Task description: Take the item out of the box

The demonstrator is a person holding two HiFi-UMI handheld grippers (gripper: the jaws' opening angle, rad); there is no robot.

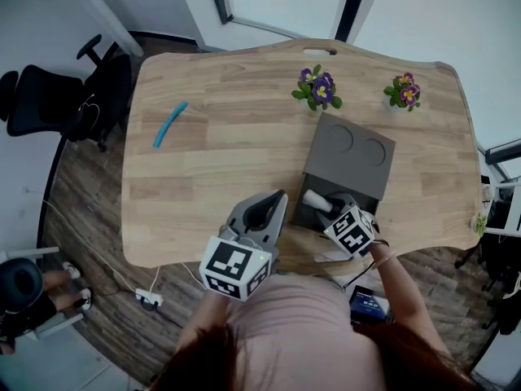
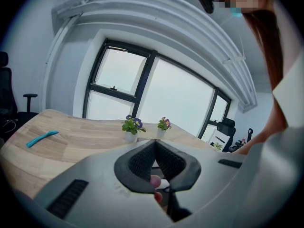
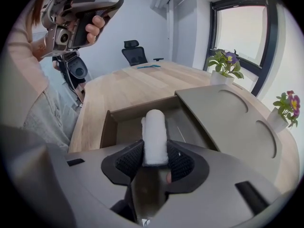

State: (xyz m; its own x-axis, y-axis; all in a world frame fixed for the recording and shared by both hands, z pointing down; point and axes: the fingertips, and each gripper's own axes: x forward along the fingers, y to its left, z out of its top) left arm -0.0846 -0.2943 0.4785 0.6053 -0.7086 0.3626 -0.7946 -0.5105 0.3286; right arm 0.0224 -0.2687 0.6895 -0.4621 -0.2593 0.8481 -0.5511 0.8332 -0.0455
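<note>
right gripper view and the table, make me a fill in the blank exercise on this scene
1. The right tool grips a ____ roll at the open box.
2. The left tool holds ____.
3. ____ potted flowers stand on the table.
4. The blue strip lies on the person's ____ side.
Missing words: white; nothing; two; left

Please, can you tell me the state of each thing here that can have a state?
box: open, lid laid back.
white roll: gripped, over the open box.
right gripper: shut on the white roll.
left gripper: shut, empty, raised.
flower pots: upright.
</note>
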